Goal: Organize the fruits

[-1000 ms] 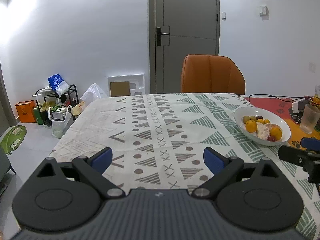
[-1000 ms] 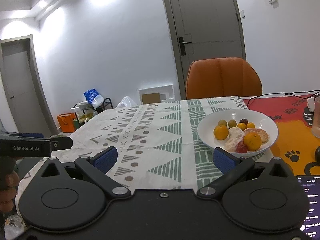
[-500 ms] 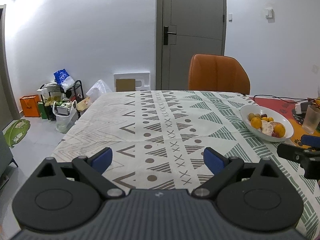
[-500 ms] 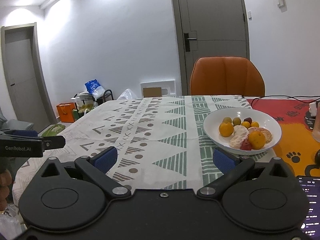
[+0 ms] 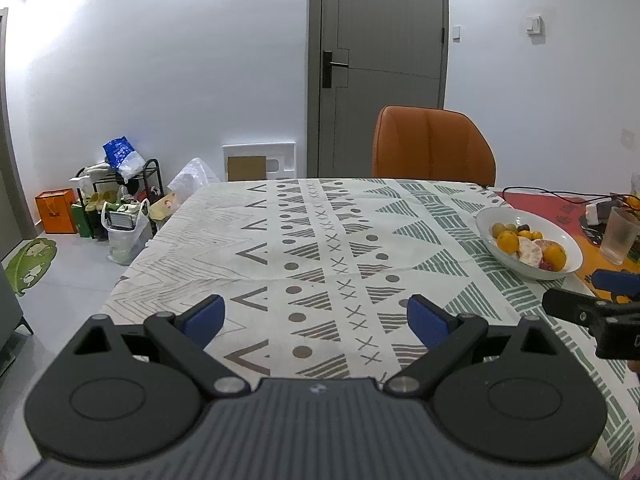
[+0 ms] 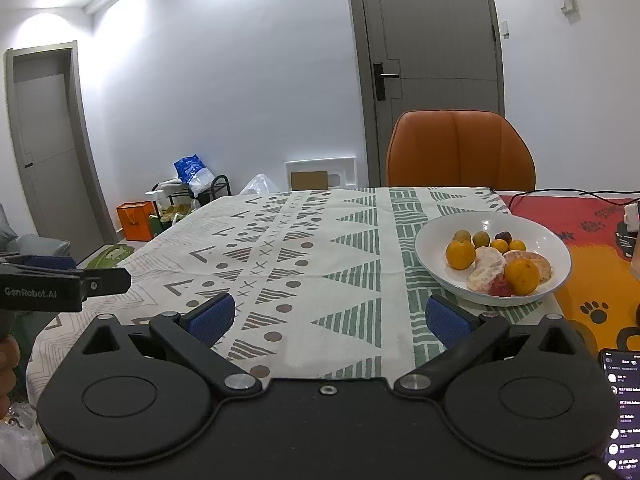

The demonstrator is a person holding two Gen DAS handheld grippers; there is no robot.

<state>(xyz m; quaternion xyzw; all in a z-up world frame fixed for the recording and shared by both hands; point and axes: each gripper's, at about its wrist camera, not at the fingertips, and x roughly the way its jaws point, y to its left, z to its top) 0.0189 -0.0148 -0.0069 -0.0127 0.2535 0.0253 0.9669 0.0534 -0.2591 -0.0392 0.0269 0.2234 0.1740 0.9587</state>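
1. Nearest in the left wrist view, the left gripper [image 5: 316, 318] spreads its blue-padded fingers wide with nothing between them, the same wide spread as a second ago; only the patterned white-and-green tablecloth [image 5: 304, 248] shows in the gap.
2. Same story in the right wrist view: the right gripper [image 6: 328, 318] is fully spread and empty, unchanged in opening.
3. What has changed is the framing. In the left wrist view the white ceramic bowl of fruit [image 5: 528, 242] sat lower and closer to the right edge a second ago; now it rides higher at middle right, and more tablecloth fills the centre.
4. In the right wrist view the bowl [image 6: 493, 258] stays right of centre, just beyond the right finger, holding whole oranges, peeled citrus, small green and dark fruits and something red.
5. Hard to read: the red piece is too small to identify.
6. Cut off: a phone screen [image 6: 622, 408] at lower right, and a frosted glass tumbler [image 5: 619, 240] near the right edge.
7. At the far end of the table, an orange upholstered chair [image 6: 460, 148] stands with its seat hidden behind the table edge, and a grey door behind it.
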